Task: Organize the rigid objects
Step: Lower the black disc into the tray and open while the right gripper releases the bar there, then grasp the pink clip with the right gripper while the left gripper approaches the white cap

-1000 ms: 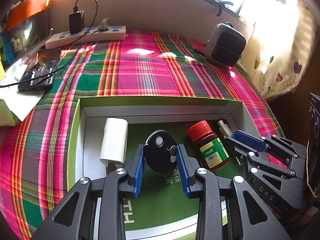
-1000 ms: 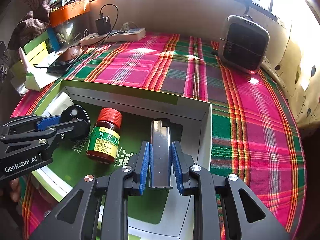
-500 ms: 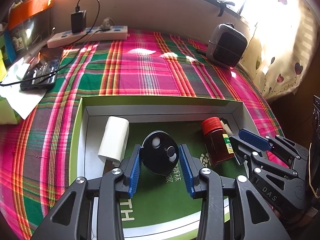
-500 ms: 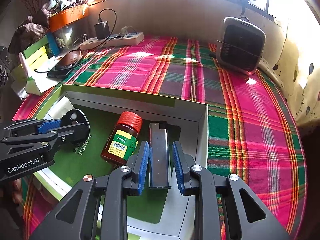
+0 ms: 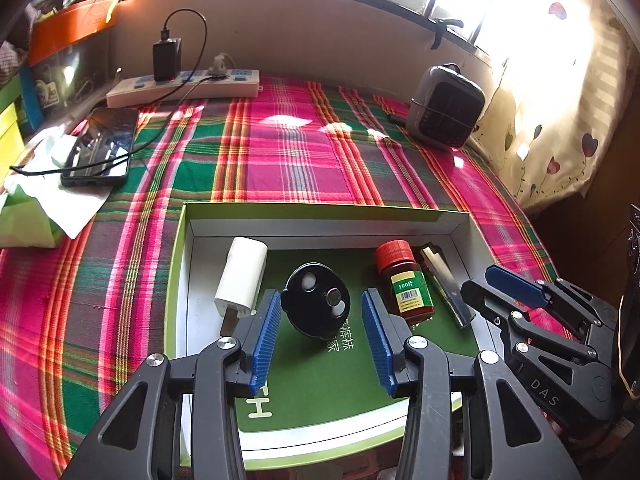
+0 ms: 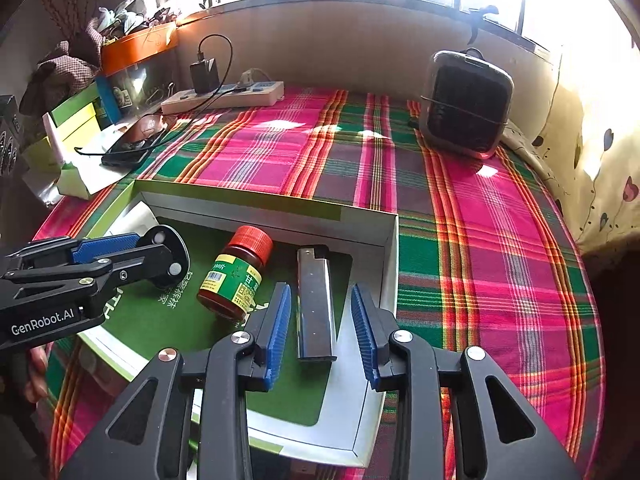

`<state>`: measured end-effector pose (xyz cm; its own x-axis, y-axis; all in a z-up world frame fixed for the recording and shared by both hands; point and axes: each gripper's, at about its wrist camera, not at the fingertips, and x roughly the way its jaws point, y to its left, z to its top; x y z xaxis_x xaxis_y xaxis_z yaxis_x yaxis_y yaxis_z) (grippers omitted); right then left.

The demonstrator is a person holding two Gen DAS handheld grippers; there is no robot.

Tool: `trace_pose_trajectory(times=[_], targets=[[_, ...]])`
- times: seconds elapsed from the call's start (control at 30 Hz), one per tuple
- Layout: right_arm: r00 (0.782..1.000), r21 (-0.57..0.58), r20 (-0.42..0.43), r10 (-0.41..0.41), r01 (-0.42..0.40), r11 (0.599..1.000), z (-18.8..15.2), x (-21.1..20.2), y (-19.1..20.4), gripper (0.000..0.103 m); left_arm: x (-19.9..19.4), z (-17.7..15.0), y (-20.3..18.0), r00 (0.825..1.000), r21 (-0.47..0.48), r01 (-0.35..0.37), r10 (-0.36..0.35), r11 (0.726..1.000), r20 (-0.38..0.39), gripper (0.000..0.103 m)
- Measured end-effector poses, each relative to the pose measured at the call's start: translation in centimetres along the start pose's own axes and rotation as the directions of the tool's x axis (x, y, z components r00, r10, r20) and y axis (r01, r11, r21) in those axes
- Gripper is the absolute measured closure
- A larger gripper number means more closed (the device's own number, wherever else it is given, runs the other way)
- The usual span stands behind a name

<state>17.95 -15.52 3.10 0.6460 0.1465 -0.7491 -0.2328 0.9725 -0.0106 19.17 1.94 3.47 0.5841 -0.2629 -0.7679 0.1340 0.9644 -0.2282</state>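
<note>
As our left gripper (image 5: 320, 338) opens, the black disc (image 5: 316, 306) sits loose between its pads, tilted on the green floor of the box (image 5: 320, 216) — hard and slick, we'd judge, best pinched across its rim. Our right gripper (image 6: 320, 332) is opening too, the metal lighter (image 6: 316, 304) lying free between the jaws — stiff, smooth, take its long sides. Just left of them lies the red-capped bottle (image 6: 234, 274); beyond the left jaws' left pad, the white charger (image 5: 242, 278).

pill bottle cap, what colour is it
Red. The cap tops the pill bottle lying in the box; the right wrist view shows it best.
</note>
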Motion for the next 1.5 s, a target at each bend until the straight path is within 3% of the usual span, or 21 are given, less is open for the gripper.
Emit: trace_pose_trajectory(times=[0.7,1.13,1.5], targets=[[0.997,0.057,0.076,-0.001,-0.003,0.998,-4.1,-6.5,1.3,0.068,-7.0,-4.3,3.8,0.995,-0.042,0.055,-0.051,0.998,0.09,0.061],[0.996,0.116,0.068,0.052,-0.06,0.991,-10.1,-8.7,2.6,0.064,-9.1,-8.3,5.6,0.992,-0.013,0.12,-0.119,0.993,0.046,0.061],[0.998,0.119,0.014,0.062,-0.063,0.991,-11.4,-7.5,3.7,0.064,-9.5,-9.9,5.0,0.983,0.005,0.182,-0.182,0.983,0.024,0.061]])
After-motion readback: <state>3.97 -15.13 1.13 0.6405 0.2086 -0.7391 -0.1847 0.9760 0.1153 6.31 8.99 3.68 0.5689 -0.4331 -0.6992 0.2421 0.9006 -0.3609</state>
